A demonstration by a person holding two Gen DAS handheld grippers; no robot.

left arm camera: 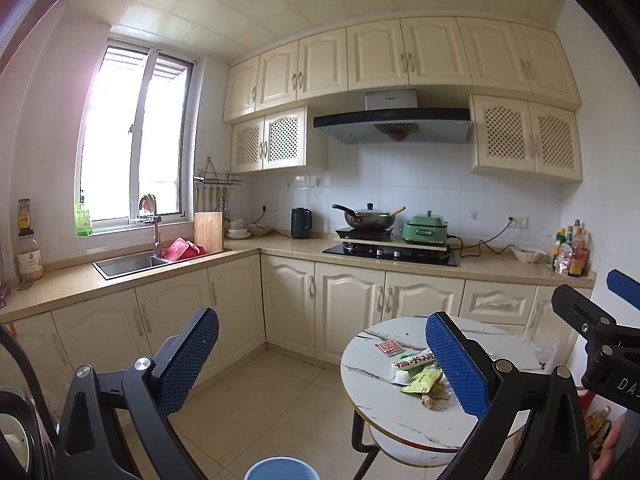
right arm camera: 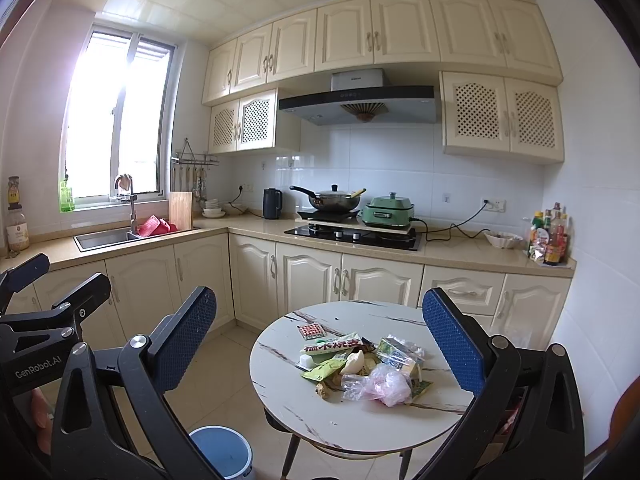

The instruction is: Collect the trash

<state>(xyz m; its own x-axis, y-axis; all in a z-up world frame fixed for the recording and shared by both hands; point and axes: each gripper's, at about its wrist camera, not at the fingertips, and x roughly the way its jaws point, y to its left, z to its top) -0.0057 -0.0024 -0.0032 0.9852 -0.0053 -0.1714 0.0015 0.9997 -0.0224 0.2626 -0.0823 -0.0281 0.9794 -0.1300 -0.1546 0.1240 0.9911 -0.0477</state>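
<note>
A pile of trash (right arm camera: 362,364) lies on a round white marble-look table (right arm camera: 288,392): snack wrappers, a crumpled clear plastic bag (right arm camera: 380,386), a red-patterned packet (right arm camera: 311,331) and food scraps. The pile also shows in the left wrist view (left arm camera: 416,372). A blue bin (right arm camera: 224,454) stands on the floor left of the table, also at the left view's bottom edge (left arm camera: 280,470). My right gripper (right arm camera: 320,344) is open and empty, held above and in front of the table. My left gripper (left arm camera: 322,360) is open and empty, to the table's left.
Cream kitchen cabinets (right arm camera: 308,280) run behind the table, with a sink (right arm camera: 104,238), a hob with a wok (right arm camera: 332,200) and a green cooker (right arm camera: 388,210). Sauce bottles (right arm camera: 548,236) stand at the counter's right end. Beige tiled floor (right arm camera: 224,368) lies left of the table.
</note>
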